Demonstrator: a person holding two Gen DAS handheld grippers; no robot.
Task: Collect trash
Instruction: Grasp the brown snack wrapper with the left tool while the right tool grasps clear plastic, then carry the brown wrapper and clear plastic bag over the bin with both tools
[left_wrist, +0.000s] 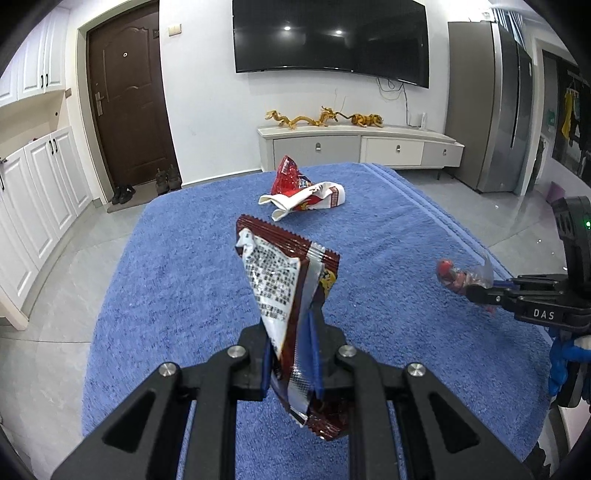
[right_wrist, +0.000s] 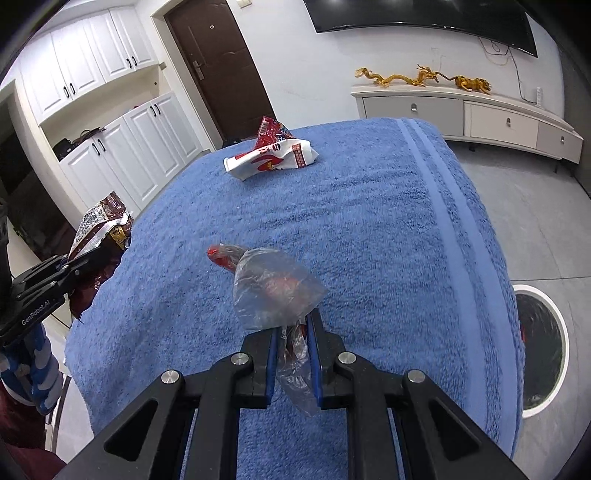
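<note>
My left gripper (left_wrist: 291, 332) is shut on a dark red snack wrapper (left_wrist: 284, 280) and holds it above the blue towel (left_wrist: 184, 277). The wrapper also shows at the left of the right wrist view (right_wrist: 99, 229). My right gripper (right_wrist: 293, 328) is shut on a clear plastic wrapper with a red end (right_wrist: 273, 291), held above the towel; it also shows at the right of the left wrist view (left_wrist: 461, 277). A red and white crumpled wrapper (left_wrist: 303, 192) lies at the towel's far end, also seen in the right wrist view (right_wrist: 273, 155).
A round white trash bin with a dark liner (right_wrist: 539, 350) stands on the floor right of the towel-covered table. A low white TV cabinet (left_wrist: 362, 144) and a wall TV (left_wrist: 332, 37) are beyond. White cupboards (left_wrist: 37, 177) line the left wall.
</note>
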